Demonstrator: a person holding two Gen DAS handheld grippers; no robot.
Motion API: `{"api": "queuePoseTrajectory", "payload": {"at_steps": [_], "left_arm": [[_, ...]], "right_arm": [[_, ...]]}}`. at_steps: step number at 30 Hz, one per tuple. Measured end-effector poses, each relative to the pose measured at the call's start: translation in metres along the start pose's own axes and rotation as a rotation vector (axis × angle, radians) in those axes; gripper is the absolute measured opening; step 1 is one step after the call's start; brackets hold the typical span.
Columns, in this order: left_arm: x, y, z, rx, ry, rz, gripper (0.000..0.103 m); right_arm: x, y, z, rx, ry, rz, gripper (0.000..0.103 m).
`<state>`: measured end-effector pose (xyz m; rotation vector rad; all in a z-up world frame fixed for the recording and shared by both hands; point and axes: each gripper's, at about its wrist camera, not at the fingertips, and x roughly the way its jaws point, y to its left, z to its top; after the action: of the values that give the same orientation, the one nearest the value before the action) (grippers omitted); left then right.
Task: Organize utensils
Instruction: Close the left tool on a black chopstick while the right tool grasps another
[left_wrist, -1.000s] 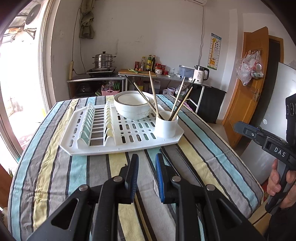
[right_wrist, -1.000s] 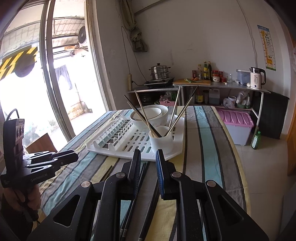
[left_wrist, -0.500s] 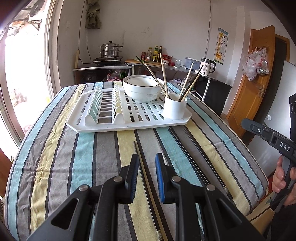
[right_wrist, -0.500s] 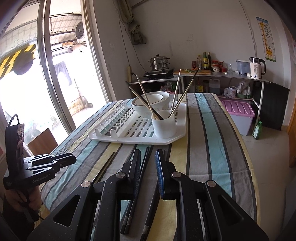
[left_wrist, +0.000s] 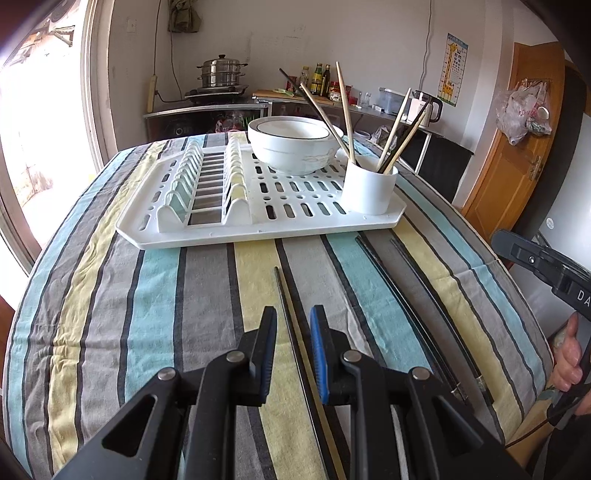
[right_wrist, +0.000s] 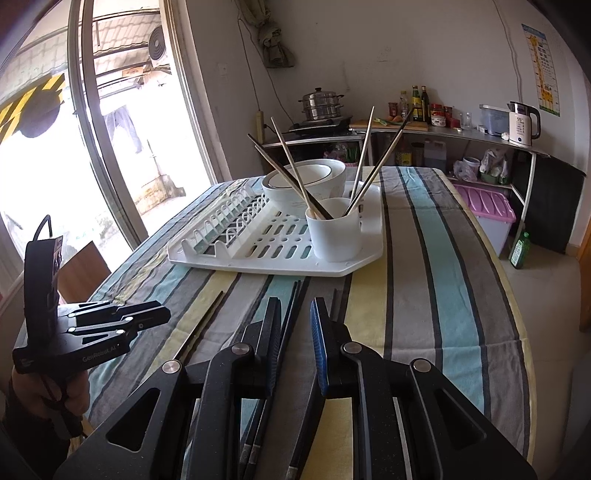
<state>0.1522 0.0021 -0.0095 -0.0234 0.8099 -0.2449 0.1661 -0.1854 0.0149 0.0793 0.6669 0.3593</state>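
Left gripper (left_wrist: 293, 328): held low over a single dark chopstick (left_wrist: 286, 302) on the striped tablecloth (left_wrist: 110, 295); jaws narrowly parted, nothing gripped.
Right gripper (right_wrist: 293, 321): narrowly parted above a dark chopstick pair (right_wrist: 291, 306).
Holder cup (left_wrist: 369, 190): set on the white rack (left_wrist: 258, 225), chopsticks inside.

From my left wrist view, the dark thin chopstick (left_wrist: 291, 332) runs under my left gripper (left_wrist: 293, 332), its near end hidden. The person's right hand (left_wrist: 570, 358) is cut off by the frame edge. In my right wrist view, the paired black chopsticks (right_wrist: 290, 317) vanish beneath my right gripper (right_wrist: 293, 325). The giraffe wall chart's (right_wrist: 543, 70) print is too small to read.
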Motion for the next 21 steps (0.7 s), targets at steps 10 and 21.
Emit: {"api": "queuePoseTrajectory", "payload": {"at_steps": [10,21], "left_arm": [[0.042,0.011,0.006,-0.033,0.091,0.014,0.02],[0.053,0.015,0.009,-0.056,0.119,-0.002,0.02]], "right_arm": [[0.068,-0.003,0.006,-0.017,0.165,-0.015,0.017],[0.116,-0.001,0.009,-0.037,0.279,-0.038,0.017]]}}
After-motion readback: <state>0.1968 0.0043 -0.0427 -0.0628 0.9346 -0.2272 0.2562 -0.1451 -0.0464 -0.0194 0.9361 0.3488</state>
